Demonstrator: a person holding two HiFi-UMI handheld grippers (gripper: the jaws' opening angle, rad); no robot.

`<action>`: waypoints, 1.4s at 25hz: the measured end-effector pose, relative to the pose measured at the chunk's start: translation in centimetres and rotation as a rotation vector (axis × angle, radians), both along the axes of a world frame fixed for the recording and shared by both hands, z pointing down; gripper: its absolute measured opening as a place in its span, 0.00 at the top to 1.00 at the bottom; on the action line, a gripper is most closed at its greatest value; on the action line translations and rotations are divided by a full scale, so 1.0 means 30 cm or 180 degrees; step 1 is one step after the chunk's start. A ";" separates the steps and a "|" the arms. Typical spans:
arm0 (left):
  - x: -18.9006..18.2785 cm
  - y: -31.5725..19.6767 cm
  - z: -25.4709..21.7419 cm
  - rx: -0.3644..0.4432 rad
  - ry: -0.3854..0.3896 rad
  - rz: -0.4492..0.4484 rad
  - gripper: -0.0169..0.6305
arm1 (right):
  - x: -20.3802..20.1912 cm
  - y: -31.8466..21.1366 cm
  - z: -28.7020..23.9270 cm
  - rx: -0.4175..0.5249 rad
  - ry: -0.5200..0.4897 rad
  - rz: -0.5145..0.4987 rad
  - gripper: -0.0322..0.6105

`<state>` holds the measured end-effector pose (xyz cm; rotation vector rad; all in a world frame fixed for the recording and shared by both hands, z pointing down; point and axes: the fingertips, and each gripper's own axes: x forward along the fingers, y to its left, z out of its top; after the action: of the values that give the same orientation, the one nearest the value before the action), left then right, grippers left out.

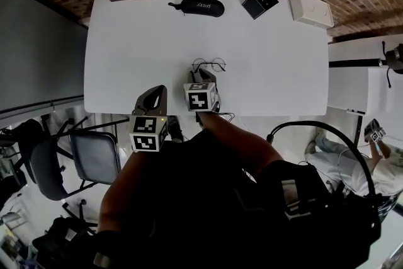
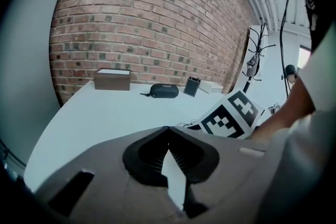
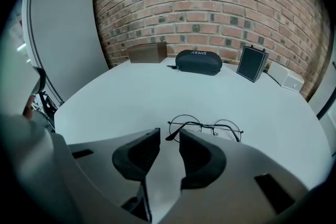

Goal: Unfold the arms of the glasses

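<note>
The thin black wire round-lens glasses (image 1: pixel 208 64) lie near the middle of the white table (image 1: pixel 126 41). Their arms look still folded behind the lenses, so all the unfolding is left to do. At six o'clock from them, the right gripper (image 1: pixel 203 75) has its jaws spread and empty, with one arm tip just ahead of the gap. At eight o'clock, the left gripper (image 1: pixel 157 91) is pressed together on nothing.

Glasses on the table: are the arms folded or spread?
Folded: in the right gripper view the glasses lie with an arm crossing behind both lenses.
</note>
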<state>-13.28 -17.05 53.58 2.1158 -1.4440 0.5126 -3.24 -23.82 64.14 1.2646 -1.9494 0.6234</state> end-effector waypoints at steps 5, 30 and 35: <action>-0.009 0.019 0.010 -0.0033 0.0011 0.0031 0.96 | 0.011 -0.013 0.020 -0.0039 0.0145 0.0160 0.82; 0.077 -0.034 0.049 -0.0178 0.0283 0.0197 0.96 | 0.073 0.010 -0.090 -0.0036 -0.0551 0.0369 0.76; 0.201 -0.111 0.126 -0.0350 0.0390 0.0303 0.96 | 0.278 -0.027 -0.118 0.0139 -0.0418 0.0300 0.76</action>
<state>-7.26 -20.39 57.37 2.0977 -1.2246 0.4777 5.10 -24.65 60.60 1.3798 -2.0288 0.7310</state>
